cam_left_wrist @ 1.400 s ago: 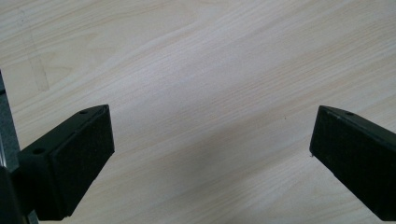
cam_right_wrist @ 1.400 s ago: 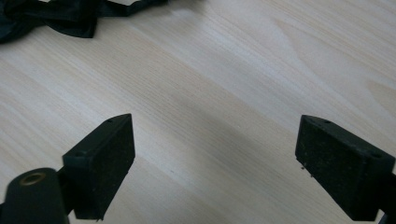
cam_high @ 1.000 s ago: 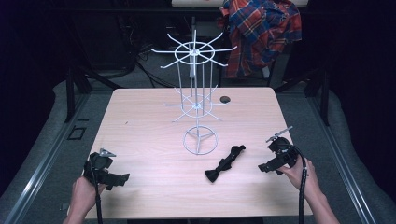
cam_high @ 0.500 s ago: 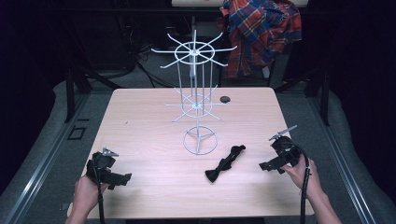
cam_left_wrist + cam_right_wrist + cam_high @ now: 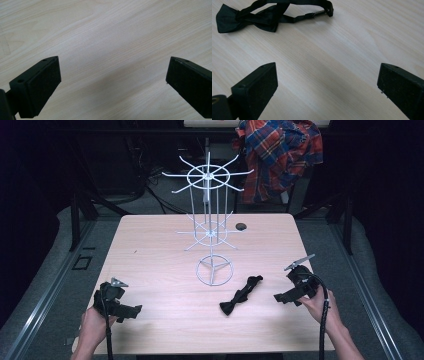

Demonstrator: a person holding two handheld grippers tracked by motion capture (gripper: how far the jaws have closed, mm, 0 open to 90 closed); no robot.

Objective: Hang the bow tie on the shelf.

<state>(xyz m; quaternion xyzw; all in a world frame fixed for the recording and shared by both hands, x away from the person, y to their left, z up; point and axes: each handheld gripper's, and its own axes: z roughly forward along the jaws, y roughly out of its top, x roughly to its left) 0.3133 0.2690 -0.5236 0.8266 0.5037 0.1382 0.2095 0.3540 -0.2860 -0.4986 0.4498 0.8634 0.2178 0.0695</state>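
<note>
Pale wooden table (image 5: 150,255), square-topped, seen from above; white wire display stand (image 5: 209,227) upright near the middle, ring base toward the near side, two tiers of radiating hooks; small dark round item (image 5: 241,226) on the far part of the table, just right of the stand; black bow tie (image 5: 241,295) lying flat in front of the stand's base, slightly right, strap looped; same bow tie (image 5: 252,18) at the upper left of the right gripper view, well ahead of the jaws, touching neither; left gripper (image 5: 131,311) held in the left hand (image 5: 95,325) at the near left edge, jaws spread wide over bare wood; right gripper (image 5: 280,297) held in the right hand (image 5: 320,306) at the near right, jaws likewise wide apart, nothing between them; plaid shirt (image 5: 280,155) hanging beyond the table's far right
</note>
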